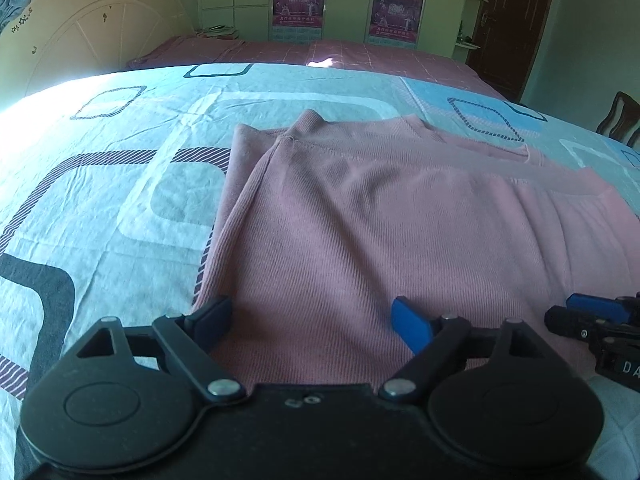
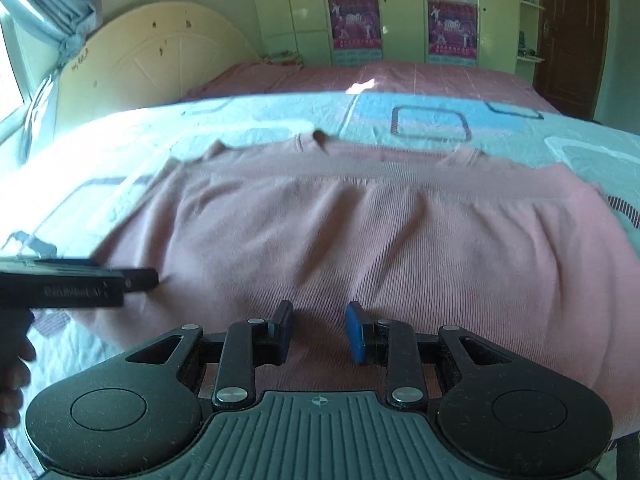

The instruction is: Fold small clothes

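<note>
A pink ribbed knit garment [image 1: 360, 220] lies folded on the patterned bedsheet, its near edge under both grippers. It also fills the middle of the right wrist view [image 2: 360, 240]. My left gripper [image 1: 316, 326] is open, its fingers wide apart over the garment's near left part. My right gripper [image 2: 320, 332] is open with a narrower gap, over the garment's near edge. The right gripper shows at the right edge of the left wrist view [image 1: 592, 320]. The left gripper shows at the left edge of the right wrist view [image 2: 80, 282].
The light blue sheet [image 1: 100, 200] with rounded square patterns covers the bed. A pink cover [image 1: 360, 54] lies beyond it. A cream headboard [image 1: 92, 32] stands at the left, wardrobes with posters [image 1: 298, 0] behind, a brown door [image 1: 516, 20] and a chair [image 1: 620, 118] at the right.
</note>
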